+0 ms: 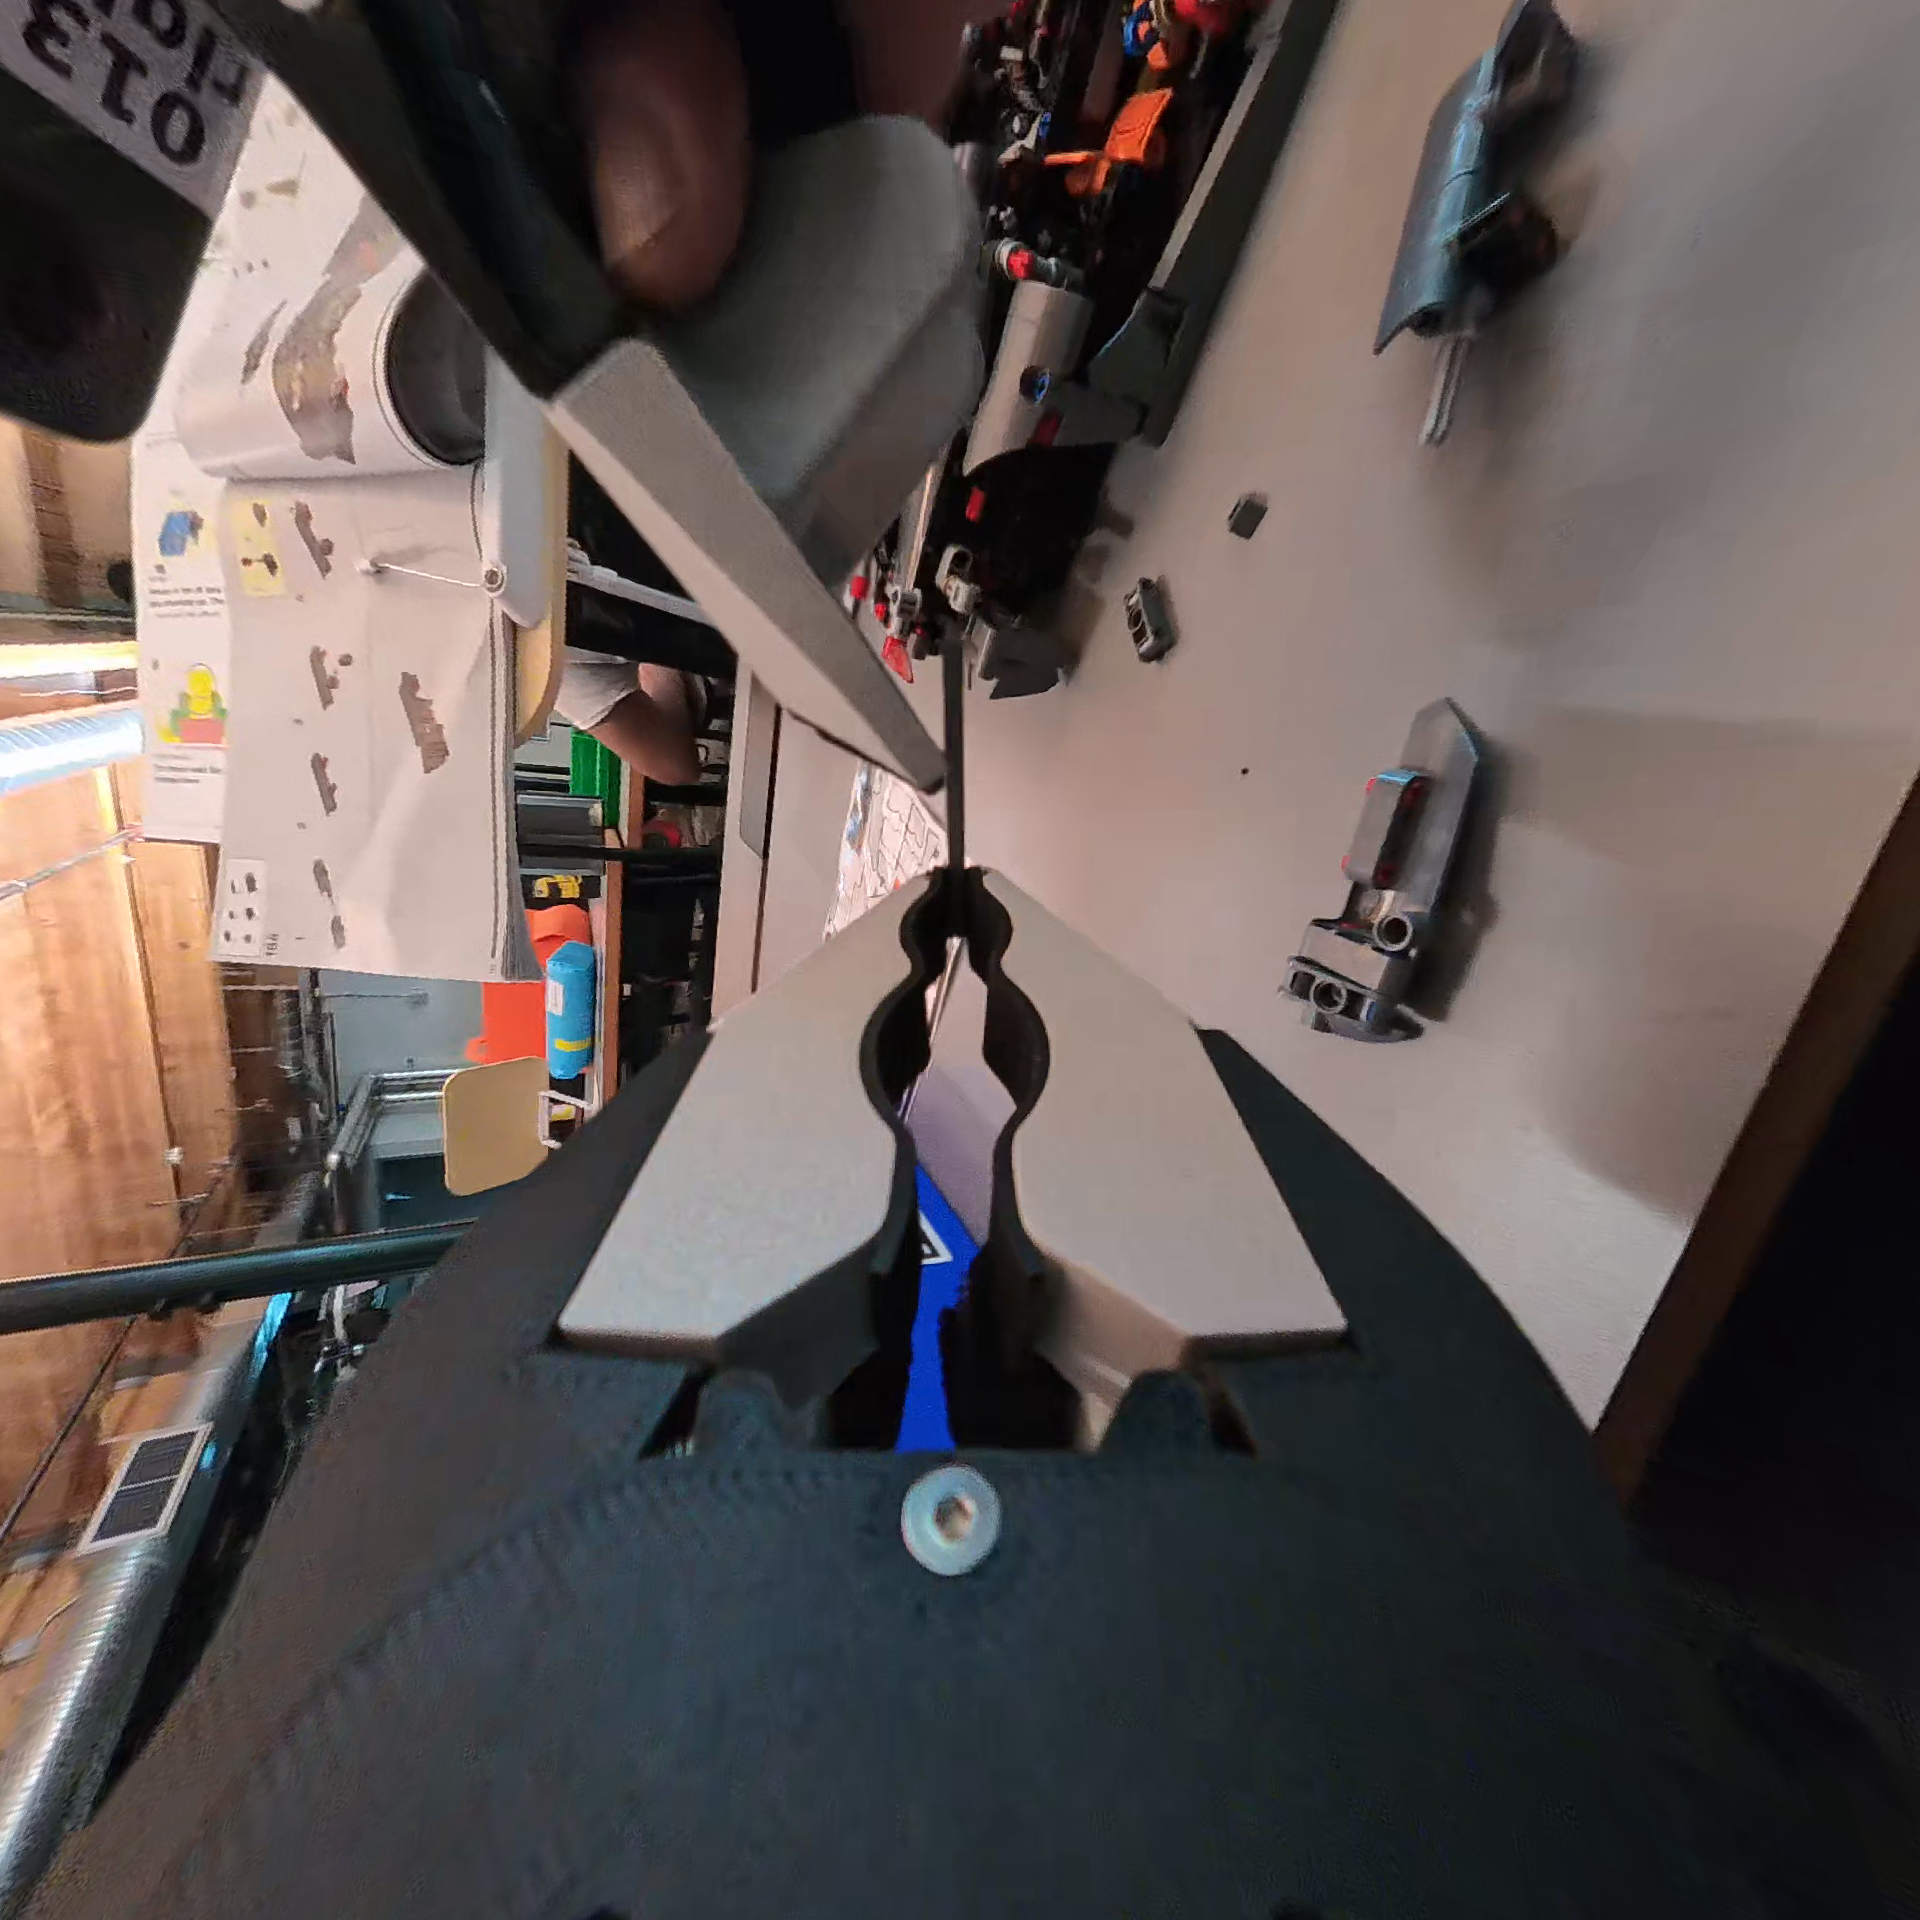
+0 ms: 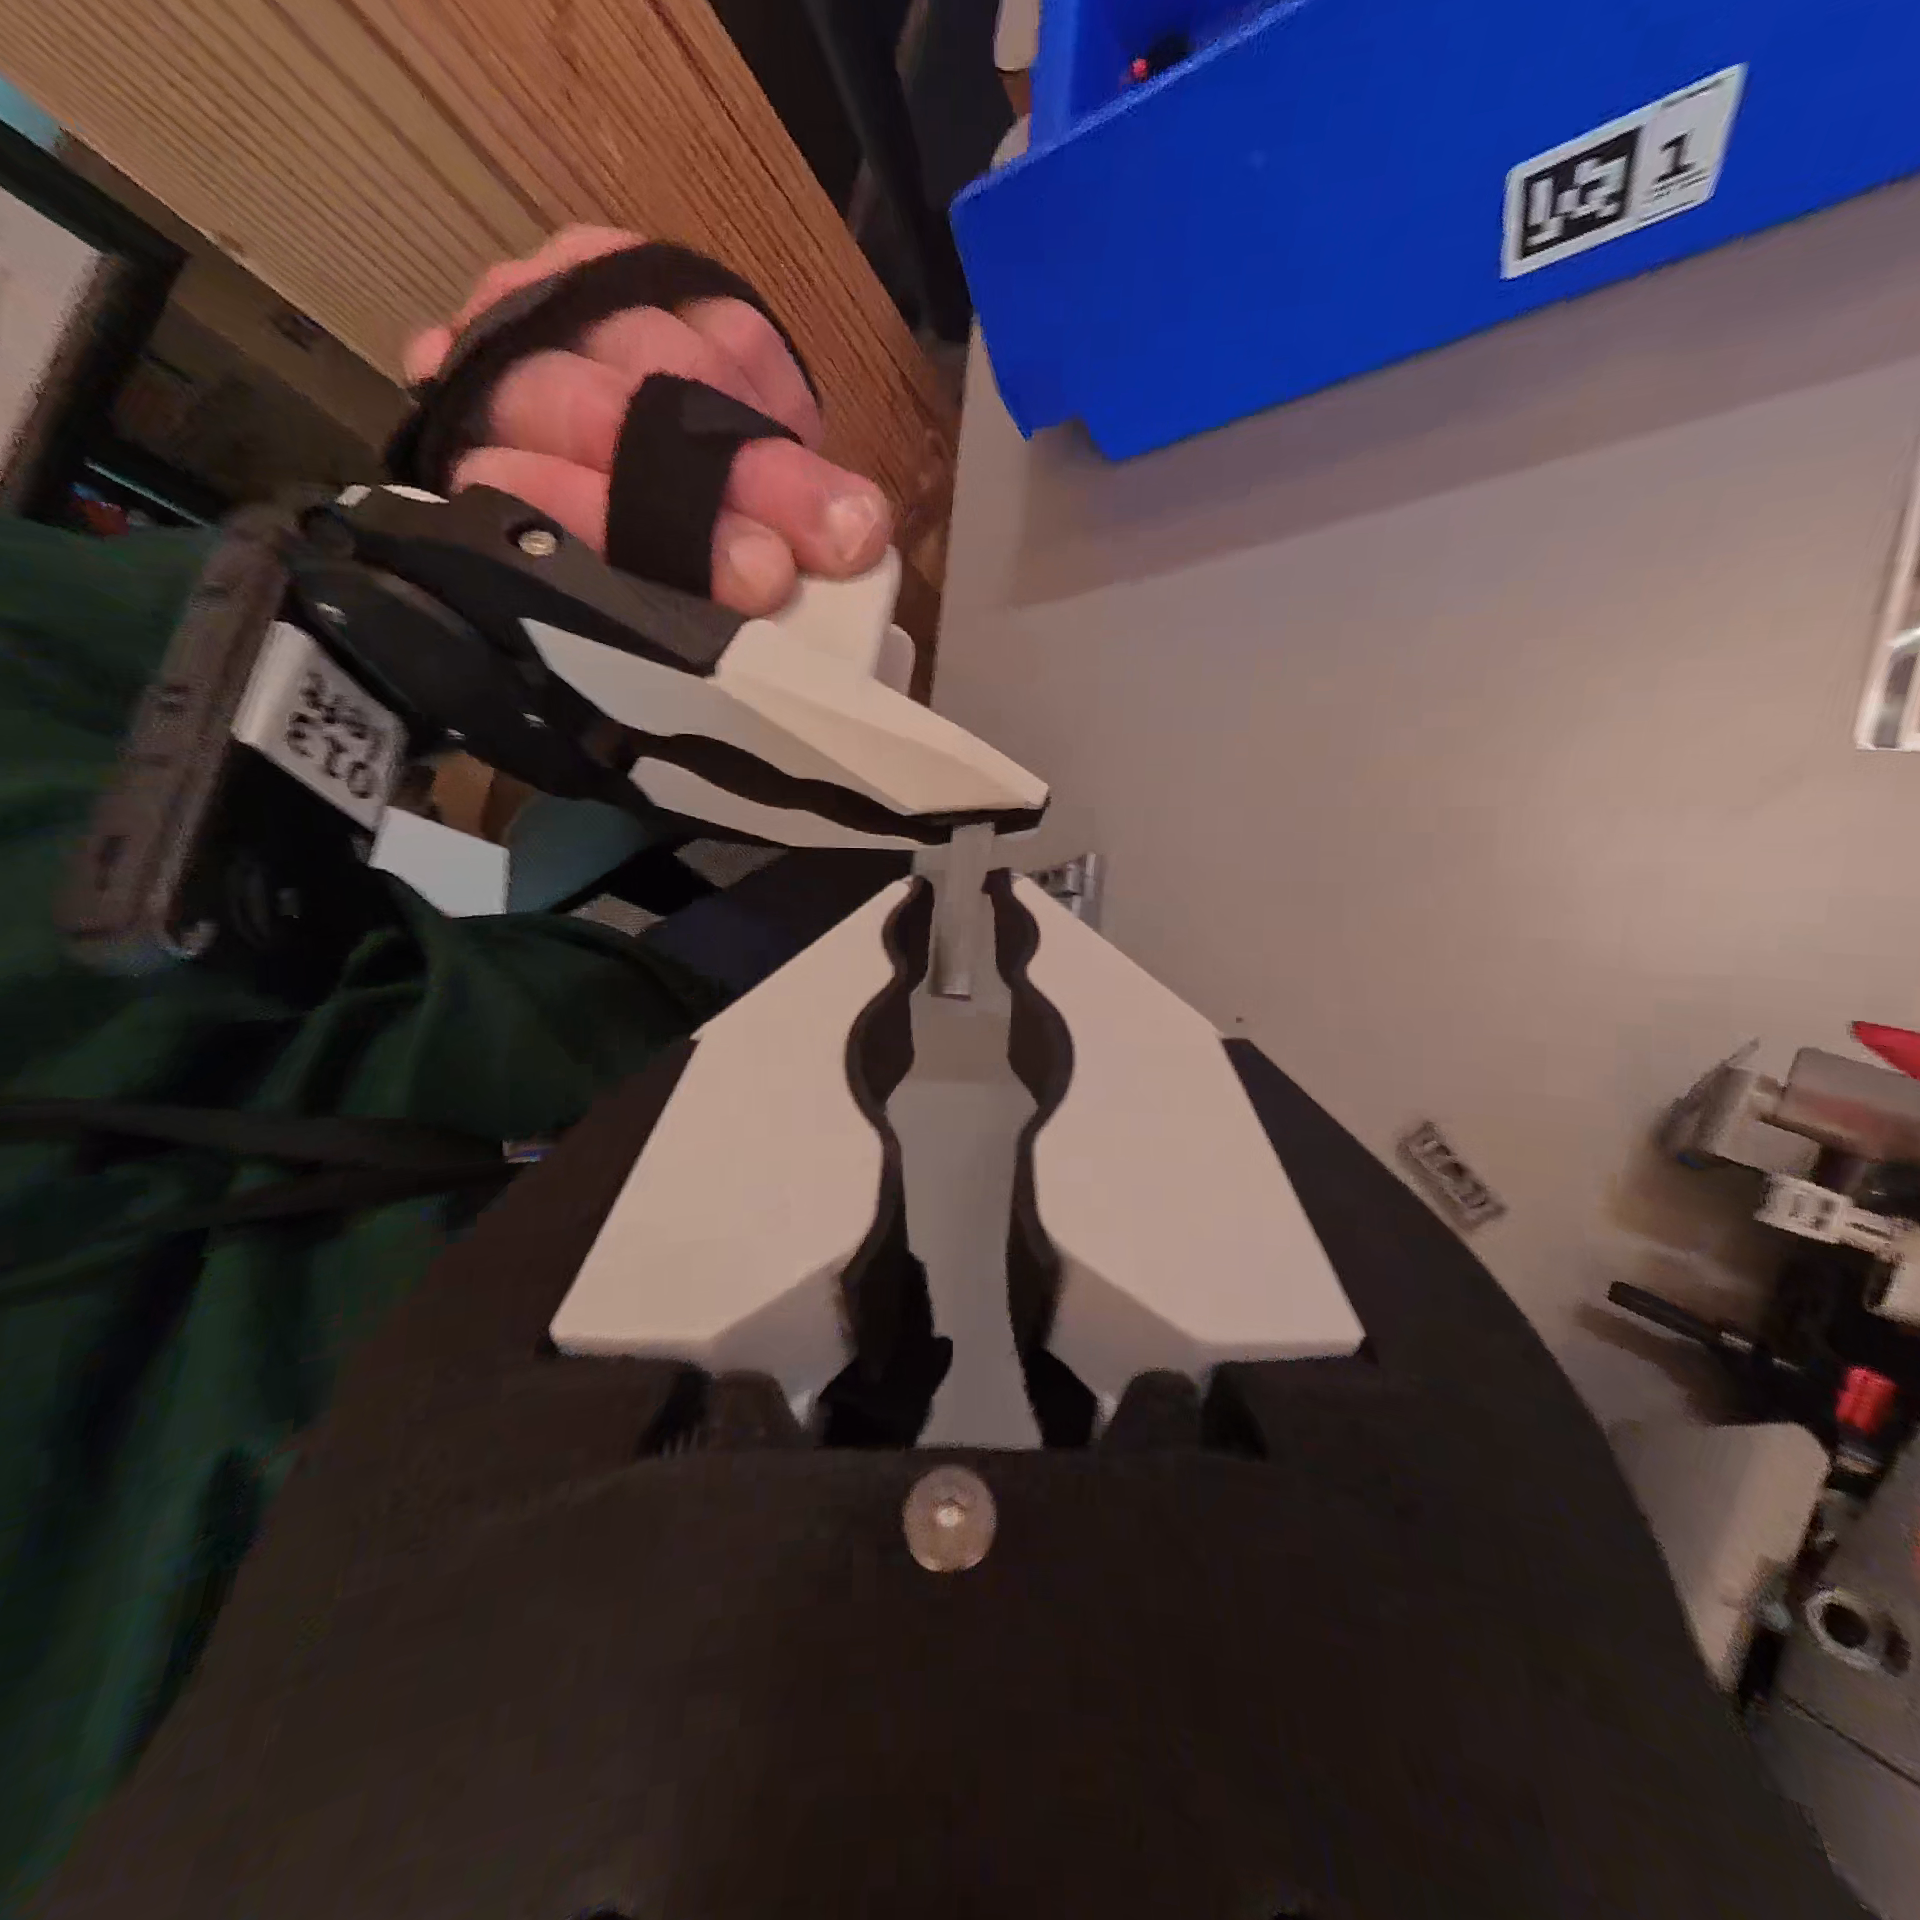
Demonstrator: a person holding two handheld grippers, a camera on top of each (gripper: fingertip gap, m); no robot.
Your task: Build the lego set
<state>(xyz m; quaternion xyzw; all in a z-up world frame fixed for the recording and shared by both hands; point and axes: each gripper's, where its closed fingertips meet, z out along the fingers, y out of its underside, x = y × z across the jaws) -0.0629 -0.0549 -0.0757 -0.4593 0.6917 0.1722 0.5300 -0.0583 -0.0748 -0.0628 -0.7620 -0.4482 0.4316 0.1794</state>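
Both grippers: white fingers, black wavy pads, black body, one silver screw. Green sleeve; black hand straps.

A matt grey table top is being shown beside glossy blue plastic on the bin. Ribbed wood panelling, a paper instruction booklet and black cloth straps are being seen.
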